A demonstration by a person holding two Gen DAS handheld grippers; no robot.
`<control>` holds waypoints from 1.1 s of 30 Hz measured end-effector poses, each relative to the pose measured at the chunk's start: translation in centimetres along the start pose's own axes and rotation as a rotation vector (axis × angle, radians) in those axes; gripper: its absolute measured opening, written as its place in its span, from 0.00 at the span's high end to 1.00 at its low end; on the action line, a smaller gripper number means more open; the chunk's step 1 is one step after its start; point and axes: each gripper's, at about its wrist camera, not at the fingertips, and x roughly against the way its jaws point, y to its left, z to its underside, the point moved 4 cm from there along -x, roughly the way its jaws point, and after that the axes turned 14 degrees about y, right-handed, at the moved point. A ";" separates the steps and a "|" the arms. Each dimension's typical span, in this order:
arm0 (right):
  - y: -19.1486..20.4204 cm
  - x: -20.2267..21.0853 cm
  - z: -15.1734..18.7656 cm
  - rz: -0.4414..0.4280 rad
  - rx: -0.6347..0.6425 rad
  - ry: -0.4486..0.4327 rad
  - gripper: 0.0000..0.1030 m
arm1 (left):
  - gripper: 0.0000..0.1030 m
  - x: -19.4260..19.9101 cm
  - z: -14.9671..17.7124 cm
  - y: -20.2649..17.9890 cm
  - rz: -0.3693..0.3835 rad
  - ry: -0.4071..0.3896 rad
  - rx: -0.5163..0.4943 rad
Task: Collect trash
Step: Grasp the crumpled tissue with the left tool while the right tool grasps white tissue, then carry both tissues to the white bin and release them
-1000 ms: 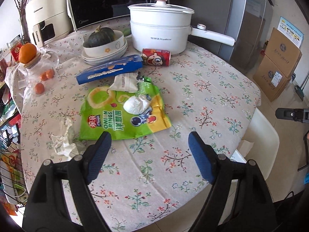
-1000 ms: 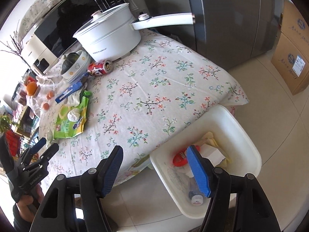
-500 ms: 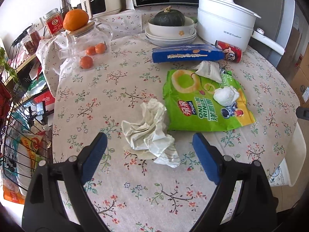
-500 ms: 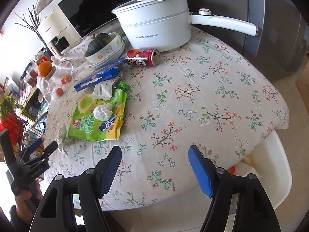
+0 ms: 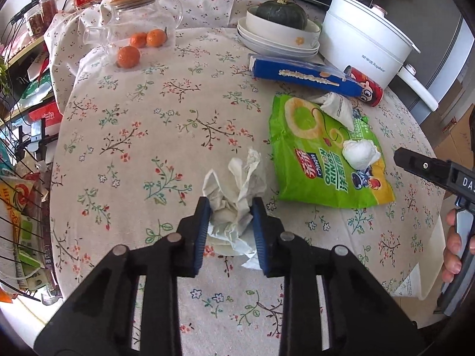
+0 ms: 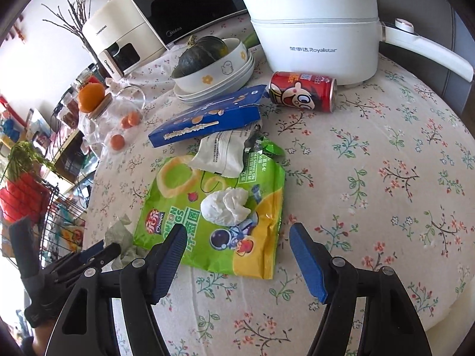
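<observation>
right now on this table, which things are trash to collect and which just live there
Trash:
crumpled tissue, between the closing left gripper pads
onion rings bag
white tissue ball
white wrapper
blue box
red can

Likely staying:
electric pot
squash in bowls
glass jar
tangerines
</observation>
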 end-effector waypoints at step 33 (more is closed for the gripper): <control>-5.2 6.3 3.1 0.125 0.031 -0.015 0.71 | 0.72 4.9 2.1 -10.1 0.162 -0.079 -0.159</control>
